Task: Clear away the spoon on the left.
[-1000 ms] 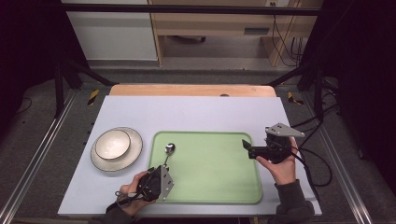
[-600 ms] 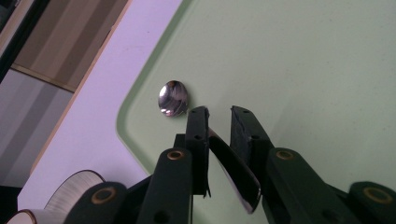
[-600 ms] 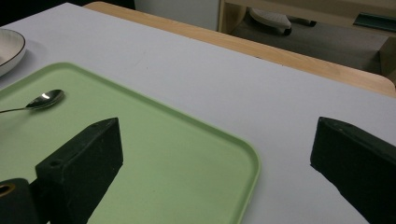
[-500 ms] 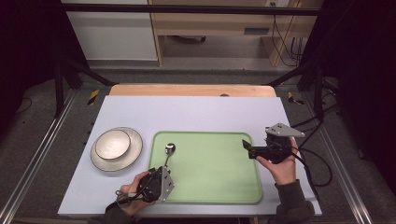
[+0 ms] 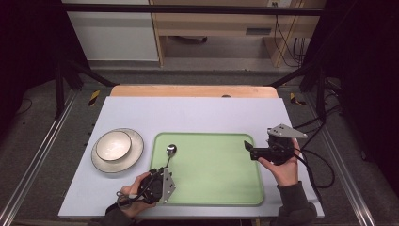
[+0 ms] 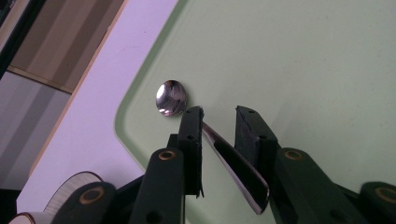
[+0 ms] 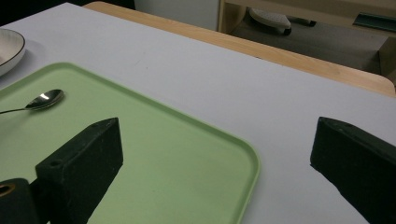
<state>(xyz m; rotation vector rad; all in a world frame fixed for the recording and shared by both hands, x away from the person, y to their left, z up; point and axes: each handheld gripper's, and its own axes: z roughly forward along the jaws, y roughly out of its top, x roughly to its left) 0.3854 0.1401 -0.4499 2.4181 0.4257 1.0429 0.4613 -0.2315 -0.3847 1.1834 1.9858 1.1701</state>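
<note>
a: the surface point(image 5: 197, 113) first. a pale sheet over a wooden top, and on it the green tray point(image 5: 221, 188), sitting toward five o'clock of the sheet's centre.

b: and at nine o'clock of the tray?

a: a white plate point(image 5: 134, 157) with a bowl point(image 5: 113, 145) resting on it, both apart from the tray and untouched by either hand.

b: so where does the work stand?

a: the spoon point(image 5: 169, 153) lies on the tray near its eleven o'clock corner, bowl end pointing to twelve, handle running back toward six. by the look of it, the placing is done or all but done.

b: who has the spoon?

a: the left tongs point(image 6: 219, 114), at the tray's seven o'clock edge. seen from the left gripper view, the jaws have just been opening; the handle lies between them, close against one pad, with a clear gap to the other. i read it as a release in progress, not a grip.

b: and the right tongs point(image 7: 217, 149)?

a: held by the tray's three o'clock rim, jaws standing wide apart with nothing between them.

b: what is left?

a: my judgement: draw the left tongs back off the handle. whether plate and bowl come next, the scene does not say.
</note>
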